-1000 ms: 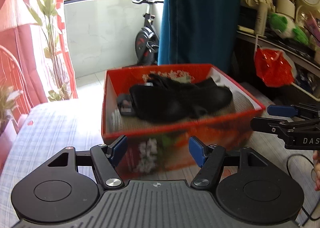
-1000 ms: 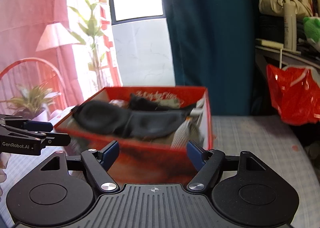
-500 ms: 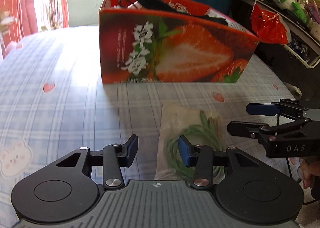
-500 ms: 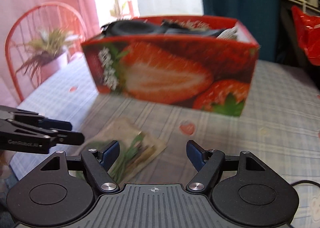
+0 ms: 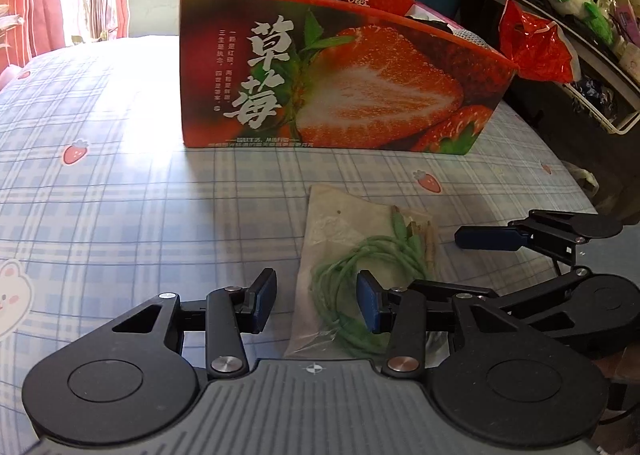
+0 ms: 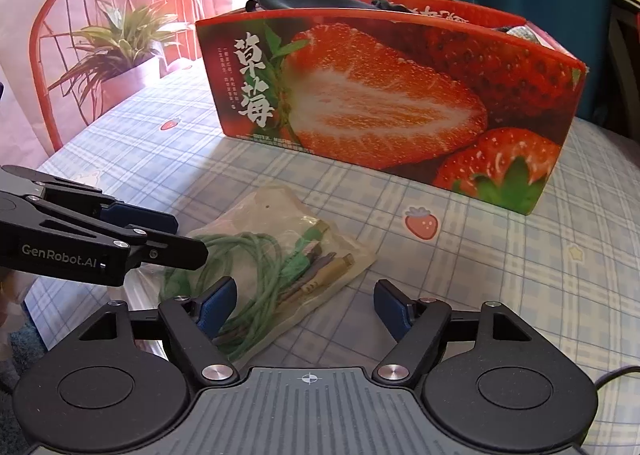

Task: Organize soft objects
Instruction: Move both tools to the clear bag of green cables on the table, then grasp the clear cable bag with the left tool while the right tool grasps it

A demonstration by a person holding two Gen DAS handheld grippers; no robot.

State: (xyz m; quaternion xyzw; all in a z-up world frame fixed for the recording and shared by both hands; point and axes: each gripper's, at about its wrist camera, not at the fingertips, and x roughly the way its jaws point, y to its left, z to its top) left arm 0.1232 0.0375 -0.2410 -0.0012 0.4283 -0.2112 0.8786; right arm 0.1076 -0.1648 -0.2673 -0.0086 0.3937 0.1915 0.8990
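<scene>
Both grippers closing in on the bagged green cable in front of the strawberry box.

The left gripper (image 5: 316, 305), jaws apart after narrowing, straddles the bag's (image 5: 340, 223) near end; the right gripper (image 6: 306, 307) hangs wide beside it. Next: lower, pinch the bag, lift it into the box (image 5: 340, 87).

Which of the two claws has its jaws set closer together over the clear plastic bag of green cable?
The left claw: its blue pads stand closer together, around the clear plastic bag of green cable. The right claw gapes wider.
</scene>
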